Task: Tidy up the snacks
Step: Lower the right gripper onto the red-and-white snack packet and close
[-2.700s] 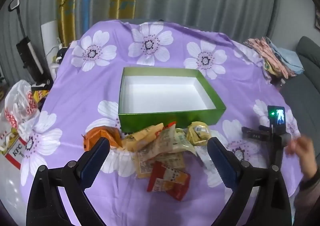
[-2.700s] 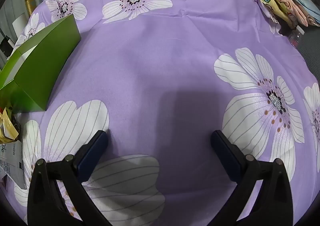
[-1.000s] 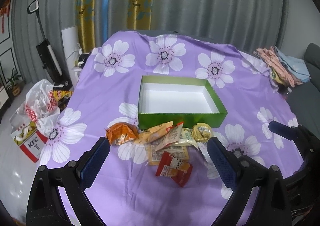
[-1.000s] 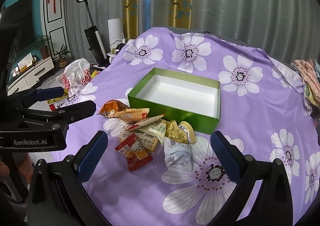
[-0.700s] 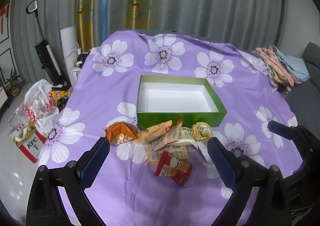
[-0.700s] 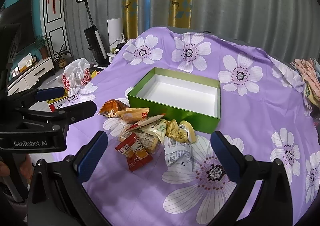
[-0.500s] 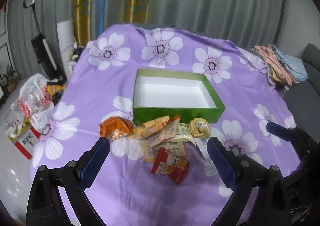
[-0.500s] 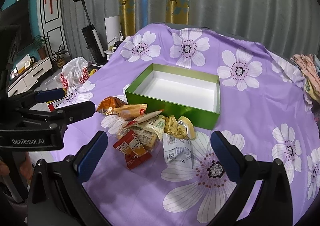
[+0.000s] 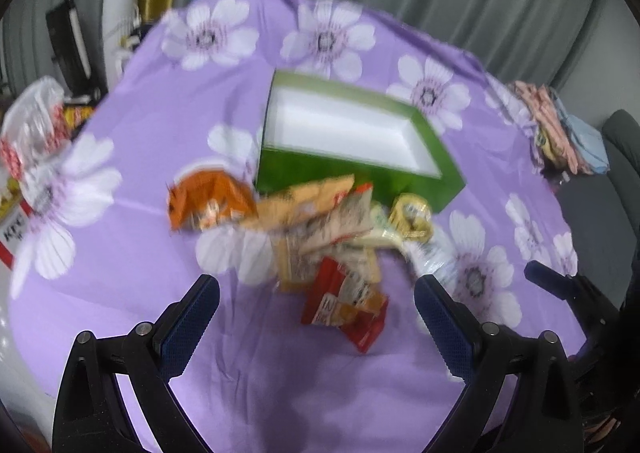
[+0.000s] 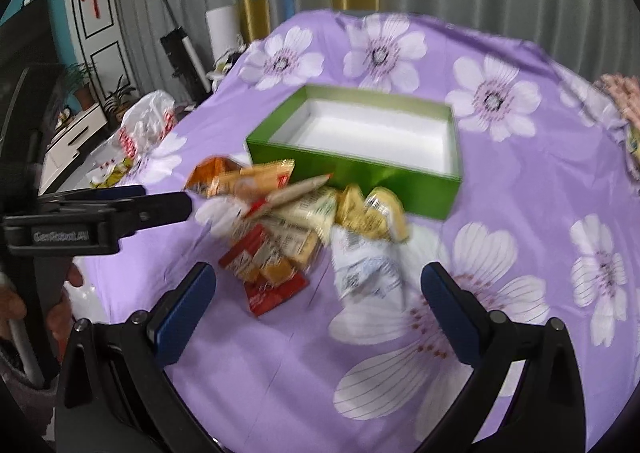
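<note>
Lying in a heap on the purple flowered cloth (image 10: 520,181) over the worktop, the snacks (image 10: 296,213) are seen just in front of the green box (image 10: 360,169). The box is white inside and nothing is seen in it. An orange packet (image 9: 208,201) is at the left end of the heap, a red packet (image 9: 344,309) is nearest the cameras, and a white packet (image 10: 364,265) is at the right. The writing on the packets is too blurred to be read.

"KFC" can be read on a bag (image 9: 10,229) on the floor at the left. A white label on the left gripper (image 10: 100,221) is smeared and cannot be read now; half a second ago it was read as "GenRobot.AI".

Both pictures are blurred now, and the heap is seen bigger and closer than before. The jaws of the left gripper and of the right gripper (image 10: 320,305) are spread wide, with nothing held between them.
</note>
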